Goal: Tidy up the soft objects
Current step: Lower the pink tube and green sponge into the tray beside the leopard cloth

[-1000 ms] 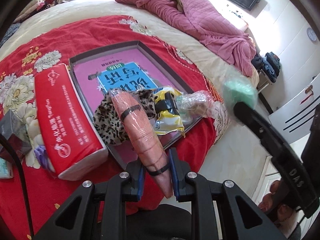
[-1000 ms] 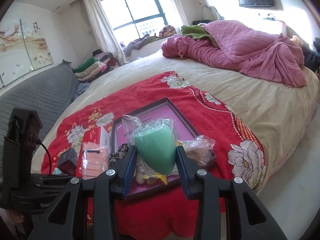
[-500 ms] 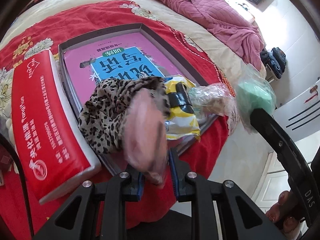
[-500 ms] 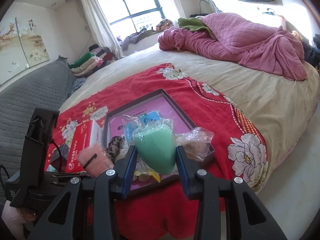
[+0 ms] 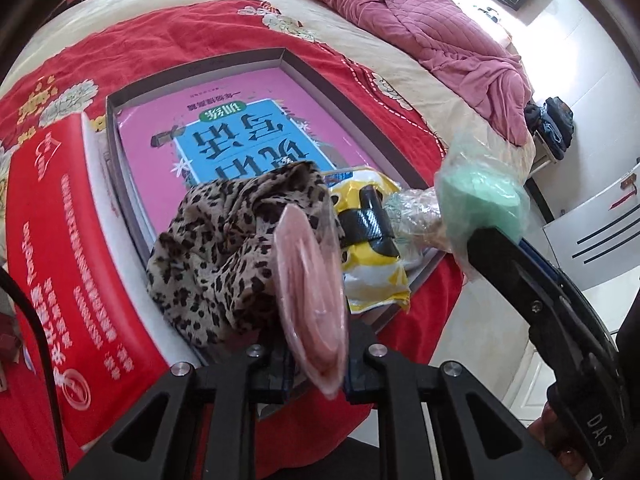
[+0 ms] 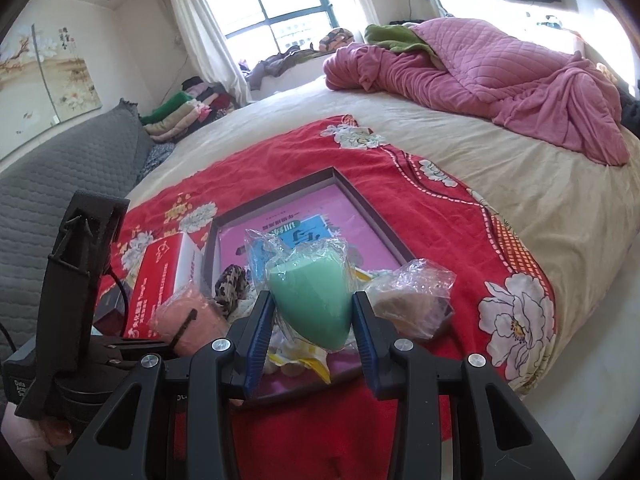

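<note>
My left gripper (image 5: 316, 364) is shut on a pink sponge in plastic wrap (image 5: 312, 300), held above the near edge of a shallow grey box (image 5: 200, 70); the sponge also shows in the right wrist view (image 6: 188, 316). My right gripper (image 6: 312, 316) is shut on a green sponge in plastic wrap (image 6: 312, 296), also seen at the right of the left wrist view (image 5: 480, 200). In the box lie a leopard-print cloth (image 5: 224, 252), a yellow packet (image 5: 368, 248) and a wrapped beige sponge (image 6: 408, 300) on a pink book (image 5: 240, 132).
A red tissue pack (image 5: 60, 260) lies left of the box on a red floral blanket (image 6: 400, 168). A pink quilt (image 6: 500, 72) is bunched at the far side of the bed. The bed edge and white floor (image 6: 580, 400) are at the right.
The left gripper has tilted the pink sponge end-on toward the camera and moved closer over the box. The right gripper has edged forward with the green sponge.
</note>
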`<state>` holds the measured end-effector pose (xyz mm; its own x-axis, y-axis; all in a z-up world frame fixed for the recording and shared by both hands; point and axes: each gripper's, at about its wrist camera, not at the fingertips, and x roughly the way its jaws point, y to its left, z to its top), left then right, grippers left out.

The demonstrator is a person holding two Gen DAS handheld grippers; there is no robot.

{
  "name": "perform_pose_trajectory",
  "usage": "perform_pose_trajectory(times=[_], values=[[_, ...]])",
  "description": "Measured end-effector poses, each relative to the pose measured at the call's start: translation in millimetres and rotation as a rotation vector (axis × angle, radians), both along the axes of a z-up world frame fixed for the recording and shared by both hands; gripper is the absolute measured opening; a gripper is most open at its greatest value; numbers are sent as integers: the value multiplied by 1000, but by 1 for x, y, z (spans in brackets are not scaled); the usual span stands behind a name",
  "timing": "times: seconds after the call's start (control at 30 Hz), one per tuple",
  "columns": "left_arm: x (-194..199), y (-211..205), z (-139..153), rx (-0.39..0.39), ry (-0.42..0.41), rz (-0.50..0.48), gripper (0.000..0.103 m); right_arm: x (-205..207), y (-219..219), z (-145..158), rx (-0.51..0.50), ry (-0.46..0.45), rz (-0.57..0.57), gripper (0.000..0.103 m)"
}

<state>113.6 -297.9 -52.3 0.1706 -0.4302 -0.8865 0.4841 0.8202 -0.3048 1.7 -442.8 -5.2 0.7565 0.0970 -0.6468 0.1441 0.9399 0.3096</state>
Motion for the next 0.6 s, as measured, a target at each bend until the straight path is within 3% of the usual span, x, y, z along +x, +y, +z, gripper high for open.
perform_pose_trajectory(times=[0.6], values=[[31, -5, -8, 49, 7, 21, 17, 22, 4, 3, 7, -12, 31, 41]])
